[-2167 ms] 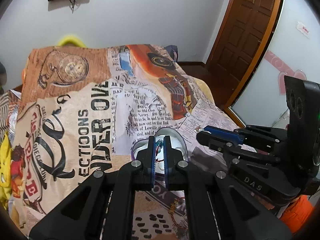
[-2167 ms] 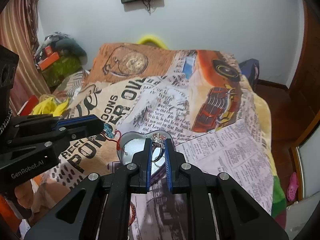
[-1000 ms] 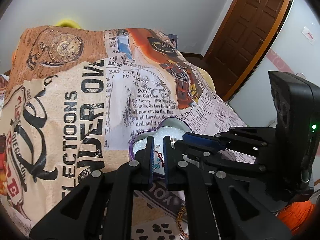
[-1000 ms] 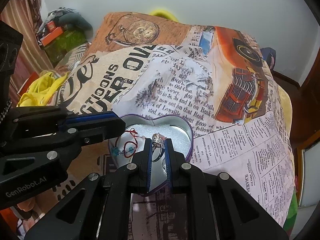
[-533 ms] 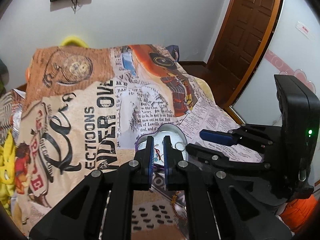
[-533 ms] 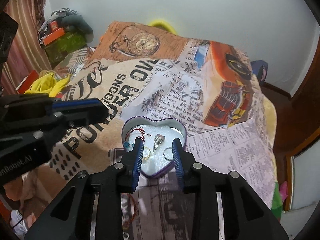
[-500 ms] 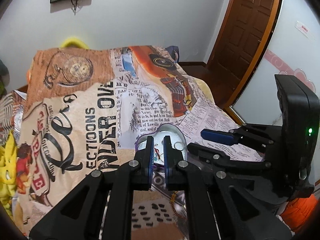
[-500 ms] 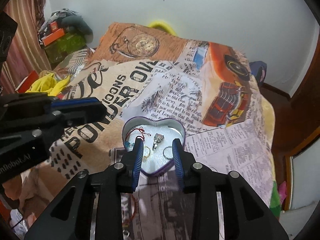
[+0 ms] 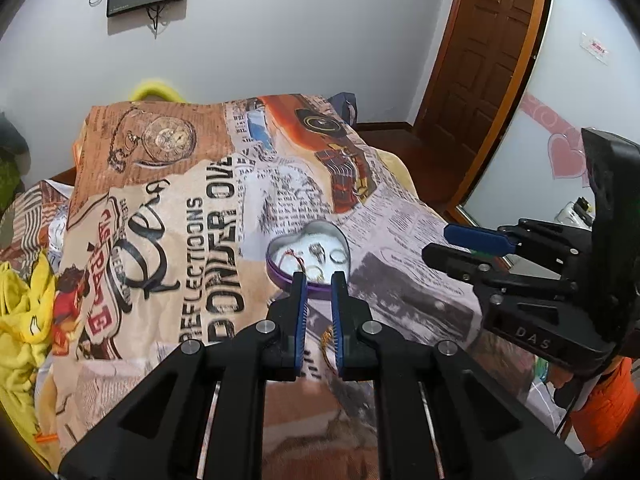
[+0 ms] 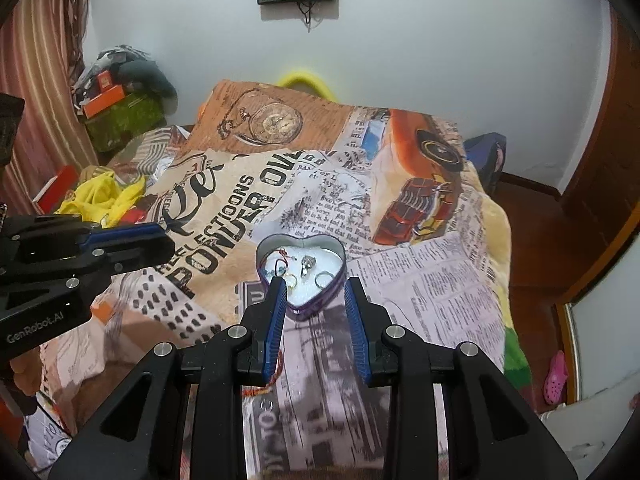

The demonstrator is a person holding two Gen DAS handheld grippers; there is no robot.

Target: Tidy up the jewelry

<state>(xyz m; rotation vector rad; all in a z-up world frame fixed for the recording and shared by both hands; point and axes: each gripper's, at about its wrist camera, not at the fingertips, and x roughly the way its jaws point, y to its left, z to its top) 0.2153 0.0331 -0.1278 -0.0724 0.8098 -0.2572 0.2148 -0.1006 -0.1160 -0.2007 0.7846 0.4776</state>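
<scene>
A heart-shaped purple metal tin (image 10: 301, 276) with a white padded floor lies on a bed covered by a newspaper-and-vintage-car print blanket (image 10: 424, 280). Its point faces the cameras and its two lobes face the far wall. Inside rest a stone-set silver ring (image 10: 308, 266) near the middle, a plain silver ring (image 10: 324, 280) to its right, a gold ring (image 10: 291, 280) to its left, and a red thread bracelet with blue beads (image 10: 278, 262) along the left lobe.

The tin lies ahead of and below both sets of tongs, neither touching it. The right tongs (image 10: 316, 292) are centred on it, so the right hand looks the better lined up. Their blue-padded jaws have just been opening, are now spread to about the tin's width, and grip nothing. The left tongs (image 9: 319, 284) sit slightly to the tin's left. Their jaws have just parted a little, leaving a narrow gap with nothing in it.

Both hands tilt their tools steeply downward toward the bed. A loose red-and-gold thread bracelet (image 10: 262, 388) lies on the blanket close under the right tongs, outside the tin; it is probably the next piece to gather.
</scene>
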